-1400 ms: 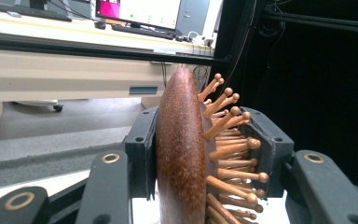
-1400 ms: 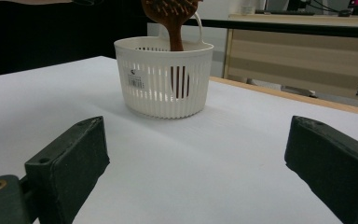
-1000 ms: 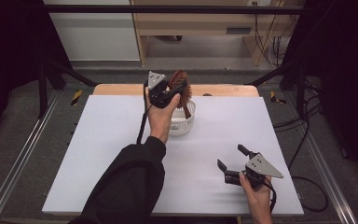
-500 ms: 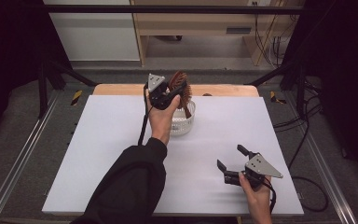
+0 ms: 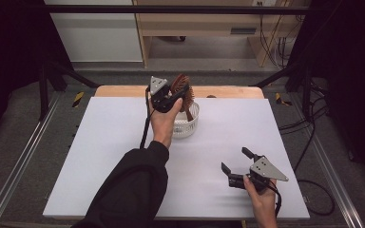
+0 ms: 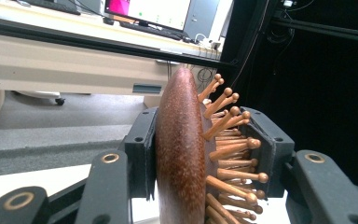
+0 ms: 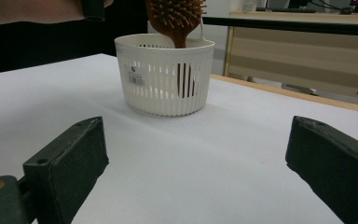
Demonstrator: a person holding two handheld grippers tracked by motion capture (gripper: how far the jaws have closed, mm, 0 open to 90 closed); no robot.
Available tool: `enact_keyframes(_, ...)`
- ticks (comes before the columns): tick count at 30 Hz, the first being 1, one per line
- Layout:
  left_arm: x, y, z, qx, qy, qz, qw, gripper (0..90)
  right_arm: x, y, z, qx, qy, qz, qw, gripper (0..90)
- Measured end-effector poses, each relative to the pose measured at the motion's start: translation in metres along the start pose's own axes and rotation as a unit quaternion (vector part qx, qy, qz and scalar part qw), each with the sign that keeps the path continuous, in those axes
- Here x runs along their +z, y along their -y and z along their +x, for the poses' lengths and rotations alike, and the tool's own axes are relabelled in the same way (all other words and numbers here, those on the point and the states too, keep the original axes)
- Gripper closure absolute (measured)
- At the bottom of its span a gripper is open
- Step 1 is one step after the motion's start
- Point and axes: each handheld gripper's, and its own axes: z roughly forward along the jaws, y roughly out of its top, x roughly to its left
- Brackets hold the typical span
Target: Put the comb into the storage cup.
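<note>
1. The basket [image 5: 186,124] stands on the table [image 5: 100,142], at the far middle.
2. The hairbrush [image 5: 181,88] stands upright above the basket, its handle reaching down into it, its head clamped between the jaws of the left gripper [image 5: 168,97].
3. The left gripper is just left of the basket's far rim.
4. The right gripper [image 5: 240,164] sits near and to the right, well apart from the basket, with nothing between its jaws.
5. A desk [image 5: 209,23] stands far behind the table.

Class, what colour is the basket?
White basket, clearest in the right gripper view.
</note>
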Motion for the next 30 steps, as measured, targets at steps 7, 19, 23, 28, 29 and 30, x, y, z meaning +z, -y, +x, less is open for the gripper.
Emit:
enact_keyframes(7,0.001,0.001,0.002,-0.004,-0.001,0.002,1.0,49.8,0.0,0.0,0.0,0.002,0.0,0.0,1.0,5.3)
enact_keyframes(19,0.0,0.002,0.004,-0.002,0.001,0.005,1.0,49.6,0.0,0.0,0.0,0.003,0.0,-0.001,1.0,5.3)
enact_keyframes(23,0.0,0.002,0.006,-0.001,0.002,0.006,1.0,49.2,0.0,0.0,0.0,0.002,0.0,-0.001,1.0,5.3)
enact_keyframes(28,-0.003,0.002,0.009,0.002,0.007,0.009,0.9999,48.7,0.0,0.0,0.0,0.002,0.0,0.0,1.0,5.3)
enact_keyframes(29,-0.004,0.002,0.01,0.002,0.008,0.009,0.9999,48.7,0.0,0.0,0.0,0.002,0.0,0.0,1.0,5.3)
enact_keyframes(30,-0.005,0.002,0.011,0.004,0.008,0.011,0.9999,48.5,0.0,0.0,0.0,0.002,0.0,0.0,1.0,5.3)
